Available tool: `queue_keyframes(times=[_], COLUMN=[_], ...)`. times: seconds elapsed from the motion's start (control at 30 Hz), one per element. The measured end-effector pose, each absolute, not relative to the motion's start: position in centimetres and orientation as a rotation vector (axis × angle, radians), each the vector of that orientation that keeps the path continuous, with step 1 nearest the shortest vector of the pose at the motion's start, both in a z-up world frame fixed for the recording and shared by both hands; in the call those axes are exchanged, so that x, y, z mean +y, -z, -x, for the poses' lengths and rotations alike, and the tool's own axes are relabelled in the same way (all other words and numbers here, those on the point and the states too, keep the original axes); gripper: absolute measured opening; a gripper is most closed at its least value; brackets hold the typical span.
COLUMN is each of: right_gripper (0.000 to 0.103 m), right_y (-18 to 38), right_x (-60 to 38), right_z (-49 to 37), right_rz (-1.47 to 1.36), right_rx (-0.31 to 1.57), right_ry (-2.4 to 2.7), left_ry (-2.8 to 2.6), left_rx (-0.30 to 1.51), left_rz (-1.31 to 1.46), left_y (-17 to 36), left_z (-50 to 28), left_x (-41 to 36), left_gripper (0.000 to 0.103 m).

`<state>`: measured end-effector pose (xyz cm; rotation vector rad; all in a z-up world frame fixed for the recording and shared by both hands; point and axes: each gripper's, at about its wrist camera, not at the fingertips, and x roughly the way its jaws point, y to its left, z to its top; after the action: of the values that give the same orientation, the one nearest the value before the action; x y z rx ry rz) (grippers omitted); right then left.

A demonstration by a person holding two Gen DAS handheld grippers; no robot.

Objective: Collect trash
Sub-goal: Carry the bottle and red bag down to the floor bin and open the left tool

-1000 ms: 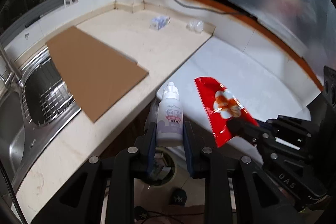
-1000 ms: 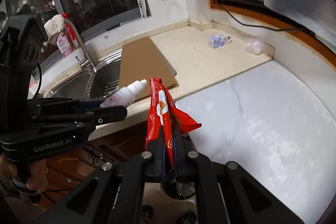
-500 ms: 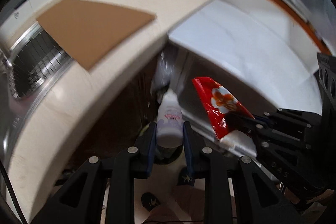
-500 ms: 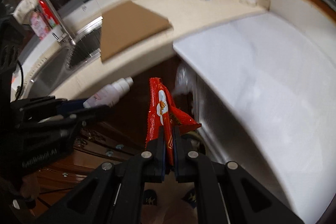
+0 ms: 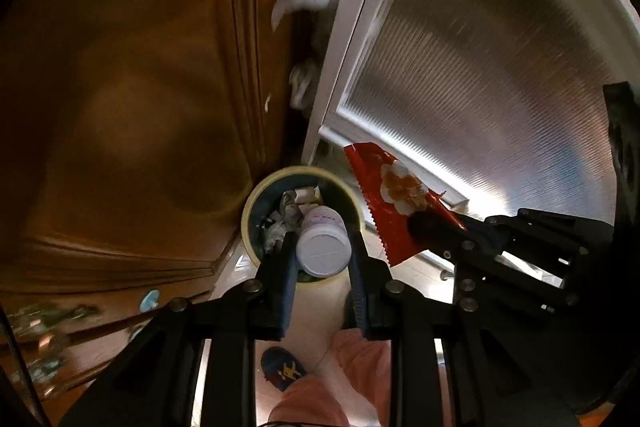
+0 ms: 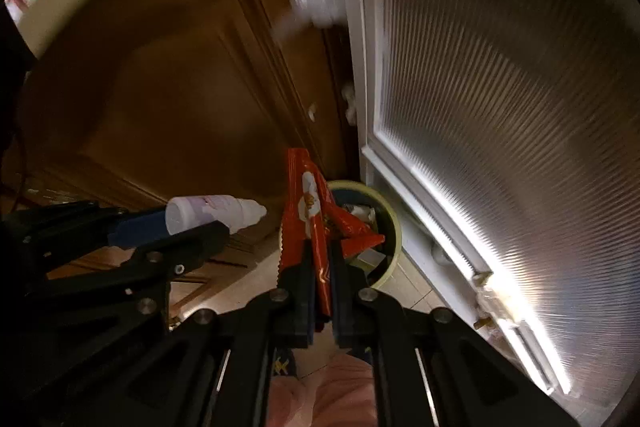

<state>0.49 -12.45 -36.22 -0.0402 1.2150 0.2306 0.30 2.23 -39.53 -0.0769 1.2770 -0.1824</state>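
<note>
2 handheld grippers point steeply down toward a small round trash bin [image 5: 256,195] with a pale yellow-green rim, standing on a light tiled floor in the corner between a brown wooden cabinet door [image 5: 132,99] and a white-framed door of ribbed frosted glass [image 5: 480,75]. The left gripper [image 5: 323,251] is clamped on a small white plastic bottle [image 5: 323,245] with a purple label; in the left wrist view the bottle's flat base faces the camera and its nozzle points down, directly over the bin's mouth. The right gripper [image 6: 320,267] has its jaws nearly touching, pinching a red snack wrapper [image 6: 306,211] with a serrated edge; in the right wrist view the wrapper's upper part overlaps the bin's near rim, so it appears to hang above or just beside the opening. The bin already holds crumpled white paper and other scraps. At the bottom of both views are the person's pink-trousered leg [image 5: 352,379] and a blue slipper [image 5: 282,373]. Judging by this, the picking up of these 2 items is done and they have been carried to the bin; what is left is to let each one go so it falls inside. Neither item is in the bin yet. Whether more trash waits elsewhere cannot be told from here.
</note>
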Motion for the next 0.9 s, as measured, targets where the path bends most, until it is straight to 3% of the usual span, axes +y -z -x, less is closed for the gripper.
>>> queue_keyframes(times=[0.33, 0.53, 0.67, 0.77, 0.9], right_gripper=[0.007, 0.014, 0.04, 0.048, 0.048], right_y=[47.5, 51.8, 52.9, 52.8, 51.7], right_x=[-13.6, -14.2, -14.4, -14.5, -14.4], right_z=[-4.3, -6.1, -7.0, -6.8, -6.2], right_rz=[0.009, -0.041, -0.048, -0.065, -0.047], right_rx=[1.27, 1.31, 1.317, 1.322, 1.309], right_ry=[-0.177, -0.19, -0.197, -0.201, -0.191], left_ry=[0.196, 0.172, 0.144, 0.133, 0.126], left_rx=[1.286, 1.296, 1.288, 1.292, 1.295], left_rz=[0.111, 0.142, 0.098, 0.09, 0.074], left_y=[48.8, 51.1, 51.2, 50.8, 49.6], left_z=[-4.8, -5.6, -5.3, -4.8, -4.2], left_x=[2.5, 3.8, 4.2, 4.6, 4.7], left_gripper=[0.026, 0.062, 0.071, 0.076, 0.082])
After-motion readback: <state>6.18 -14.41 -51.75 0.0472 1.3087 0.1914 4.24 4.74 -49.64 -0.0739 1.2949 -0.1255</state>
